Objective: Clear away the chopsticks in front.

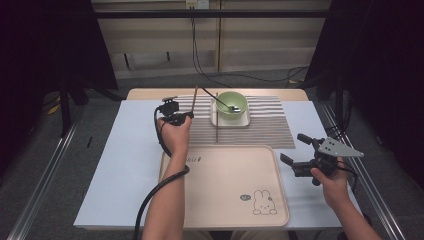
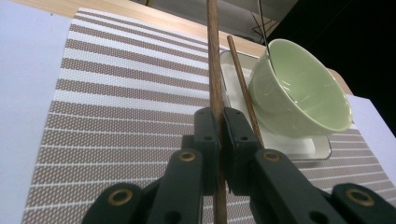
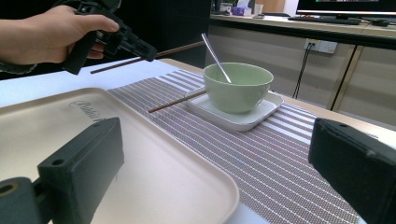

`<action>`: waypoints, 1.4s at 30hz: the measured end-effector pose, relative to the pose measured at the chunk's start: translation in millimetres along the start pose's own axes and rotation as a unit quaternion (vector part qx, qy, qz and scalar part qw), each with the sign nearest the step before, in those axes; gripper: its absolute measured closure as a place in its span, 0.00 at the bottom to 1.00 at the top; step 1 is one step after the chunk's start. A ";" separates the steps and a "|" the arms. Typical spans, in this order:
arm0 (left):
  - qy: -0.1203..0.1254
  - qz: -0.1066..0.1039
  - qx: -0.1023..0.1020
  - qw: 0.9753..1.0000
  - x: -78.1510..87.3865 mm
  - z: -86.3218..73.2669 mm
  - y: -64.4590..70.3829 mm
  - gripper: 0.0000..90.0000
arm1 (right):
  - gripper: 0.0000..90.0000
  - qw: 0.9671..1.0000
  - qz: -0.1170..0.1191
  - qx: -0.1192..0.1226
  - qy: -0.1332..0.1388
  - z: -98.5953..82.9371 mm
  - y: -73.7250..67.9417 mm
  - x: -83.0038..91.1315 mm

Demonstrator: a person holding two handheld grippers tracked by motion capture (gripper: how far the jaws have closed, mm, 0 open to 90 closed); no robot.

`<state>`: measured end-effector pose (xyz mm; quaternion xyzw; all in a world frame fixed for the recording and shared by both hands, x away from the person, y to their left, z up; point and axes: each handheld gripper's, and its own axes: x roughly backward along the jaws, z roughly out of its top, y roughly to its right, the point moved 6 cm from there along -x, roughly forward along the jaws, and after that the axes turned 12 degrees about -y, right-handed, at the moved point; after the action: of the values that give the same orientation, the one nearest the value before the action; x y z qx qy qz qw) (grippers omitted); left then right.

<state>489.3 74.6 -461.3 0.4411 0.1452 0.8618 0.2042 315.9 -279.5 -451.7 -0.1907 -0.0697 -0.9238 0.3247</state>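
Wooden chopstick (image 2: 215, 70) clamped in left gripper (image 2: 222, 122) (its twin (image 2: 243, 88) on the mat).

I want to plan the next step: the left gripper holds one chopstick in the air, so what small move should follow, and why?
Probably carry the chopstick toward the tray and lower it there. The left gripper grips it clear of the striped mat, and the tray lies bare.

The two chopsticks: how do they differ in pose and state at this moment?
The held chopstick is clamped in the left tongs and lifted clear of the striped mat; the resting chopstick is gripped by nothing. The held chopstick hangs in the air, while the resting chopstick lies with one end on the white plate beside the green bowl and the other on the mat. Both are thin, straight and dark brown.
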 end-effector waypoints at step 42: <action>0.019 0.011 -0.009 1.000 85.0 -66.2 -16.8 0.95 | 0.03 1.000 -0.002 0.000 0.003 0.8 -0.4 0.4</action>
<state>394.0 125.4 -446.6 0.4244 0.1367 0.8735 0.1954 315.6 -279.2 -450.8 -0.1881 -0.0696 -0.9248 0.3232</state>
